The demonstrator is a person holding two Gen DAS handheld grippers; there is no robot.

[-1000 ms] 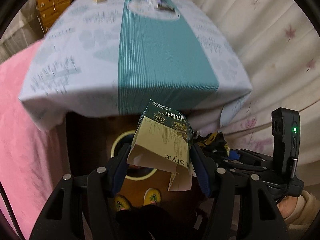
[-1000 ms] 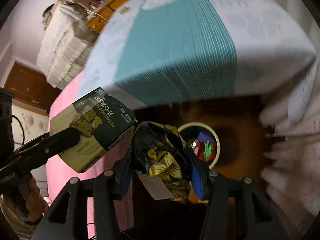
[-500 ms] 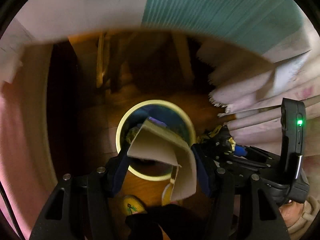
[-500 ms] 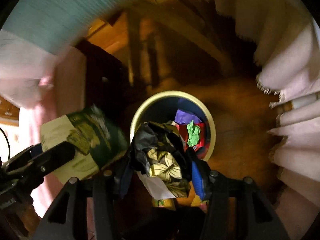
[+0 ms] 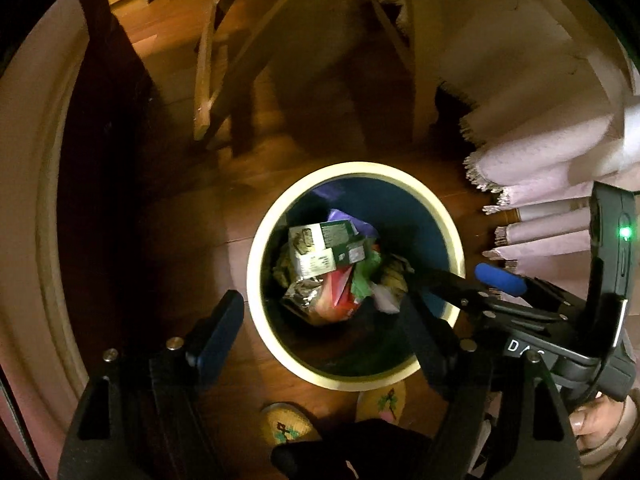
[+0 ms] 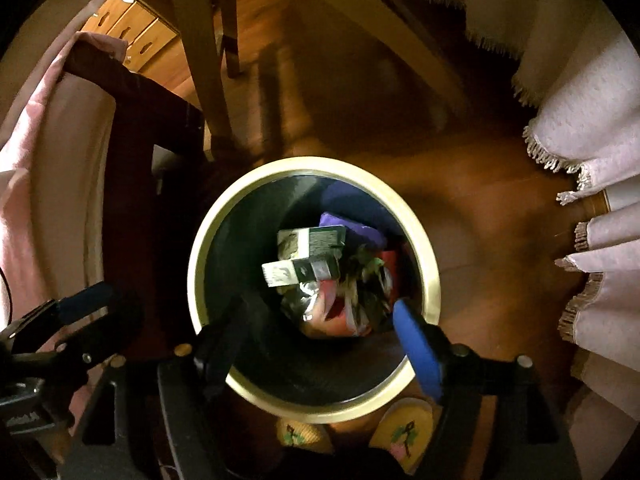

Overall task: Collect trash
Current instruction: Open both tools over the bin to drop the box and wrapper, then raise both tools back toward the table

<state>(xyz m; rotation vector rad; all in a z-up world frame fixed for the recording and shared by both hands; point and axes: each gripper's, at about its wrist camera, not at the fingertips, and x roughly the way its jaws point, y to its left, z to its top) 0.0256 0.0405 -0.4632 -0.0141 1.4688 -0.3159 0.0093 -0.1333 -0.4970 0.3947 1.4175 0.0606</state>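
Both my claws are pointing nearly straight down over the bin (image 5: 448,236) now, cream rim, dark blue inside, standing on the wood floor (image 5: 192,216). Left claw (image 5: 320,328): jaws have just been opening, they stand wide apart w/ nothing between them. Right claw (image 6: 320,336): same story, just been opening, blue pad (image 6: 416,344) on one side, dark pad on the other, gap empty.

The green-and-cream carton (image 5: 324,248) lies inside the bin on top of the pile, tilted, label side up; right cam shows it too (image 6: 308,256). Just beside it a crumpled dark wrapper w/ a leaf print (image 6: 368,280), also down in the bin, next to silver foil (image 5: 300,292), red and green scraps and something purple (image 6: 352,228) toward the far wall.

From the left cam I see the right claw's fingers reaching in over the bin's rim from the right side, w/ a device showing a green light (image 5: 625,233) above them and a hand (image 5: 596,420) at the edge. Two yellow embroidered slippers (image 6: 404,432) sit at the near side of the bin. Fringed pale cloth (image 6: 580,120) hangs at right, wooden legs (image 5: 212,80) beyond the bin.
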